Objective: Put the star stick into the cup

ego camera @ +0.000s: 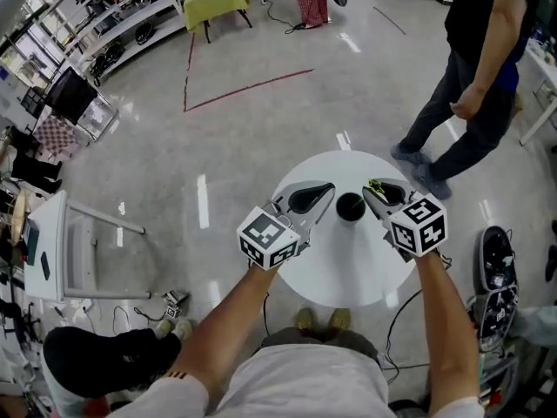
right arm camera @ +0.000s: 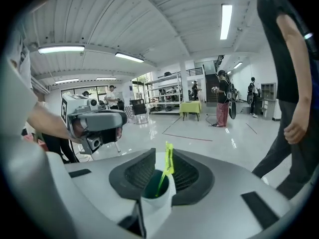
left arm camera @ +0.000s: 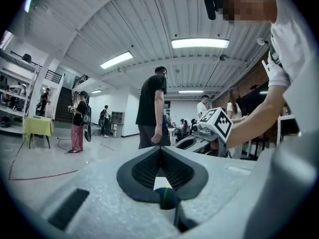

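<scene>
A small round white table (ego camera: 339,268) holds a cup (ego camera: 351,205), dark inside. My right gripper (ego camera: 370,192) hovers just right of the cup; in the right gripper view its jaws (right arm camera: 162,156) stand a narrow gap apart. The yellow-green star stick (right arm camera: 169,163) stands between them against the right pad, with light showing on its left. Its lower end is down inside the cup (right arm camera: 157,203). My left gripper (ego camera: 326,192) sits just left of the cup, shut and empty. From the left gripper view, its pads (left arm camera: 160,151) meet above the cup (left arm camera: 167,199).
A person in dark clothes (ego camera: 470,85) walks just beyond the table at the right. A white cart (ego camera: 61,242) and a black bag (ego camera: 104,355) are at the left. Gear lies on the floor at the right (ego camera: 496,268). Red tape lines (ego camera: 248,85) mark the floor.
</scene>
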Action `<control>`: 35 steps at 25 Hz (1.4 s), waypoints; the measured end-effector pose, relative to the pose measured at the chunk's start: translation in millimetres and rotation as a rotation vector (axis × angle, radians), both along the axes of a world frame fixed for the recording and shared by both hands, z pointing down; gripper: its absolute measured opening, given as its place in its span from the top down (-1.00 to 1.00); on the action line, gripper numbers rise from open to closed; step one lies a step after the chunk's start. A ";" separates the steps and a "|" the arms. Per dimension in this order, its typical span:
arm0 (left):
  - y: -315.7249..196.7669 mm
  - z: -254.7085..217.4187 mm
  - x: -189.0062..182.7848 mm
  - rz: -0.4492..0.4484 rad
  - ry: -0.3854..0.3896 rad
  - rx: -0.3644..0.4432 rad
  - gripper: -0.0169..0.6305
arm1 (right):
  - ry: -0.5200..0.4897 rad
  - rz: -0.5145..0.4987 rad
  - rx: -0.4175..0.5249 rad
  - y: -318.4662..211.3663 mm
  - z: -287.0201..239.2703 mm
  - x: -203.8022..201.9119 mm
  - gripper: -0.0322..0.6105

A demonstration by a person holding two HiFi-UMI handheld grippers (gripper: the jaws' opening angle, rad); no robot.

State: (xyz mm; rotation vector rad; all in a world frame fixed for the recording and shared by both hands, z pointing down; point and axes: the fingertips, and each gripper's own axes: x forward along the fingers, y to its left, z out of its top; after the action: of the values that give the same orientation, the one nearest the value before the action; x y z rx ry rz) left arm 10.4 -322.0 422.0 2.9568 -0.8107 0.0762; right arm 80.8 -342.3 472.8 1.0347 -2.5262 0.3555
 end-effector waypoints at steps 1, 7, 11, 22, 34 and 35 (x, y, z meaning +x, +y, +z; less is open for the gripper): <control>0.1 0.3 0.1 0.002 -0.001 0.000 0.90 | 0.000 0.002 0.001 -0.5 -0.8 0.8 0.67; 2.7 -1.0 5.0 0.011 -0.007 0.001 0.90 | 0.015 -0.039 -0.022 5.5 -2.1 2.3 0.43; 4.5 -0.5 8.9 0.015 -0.009 0.004 0.90 | 0.066 -0.070 -0.018 10.4 3.5 2.5 0.40; 8.9 -1.1 14.2 0.023 -0.016 0.006 0.90 | 0.069 -0.085 0.069 13.8 -11.8 4.4 0.19; 14.2 -23.6 24.9 0.028 0.017 0.052 0.90 | -0.082 -0.145 0.207 31.0 -77.8 -10.2 0.18; 14.3 -27.7 25.7 0.027 0.021 0.059 0.90 | -0.087 -0.144 0.219 31.9 -83.2 -9.6 0.18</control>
State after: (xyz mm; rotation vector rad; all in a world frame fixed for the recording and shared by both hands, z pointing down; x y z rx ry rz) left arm 36.1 -307.7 394.3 3.0188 -0.7835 0.0228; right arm 71.3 -310.5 389.6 0.9229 -2.7464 0.0853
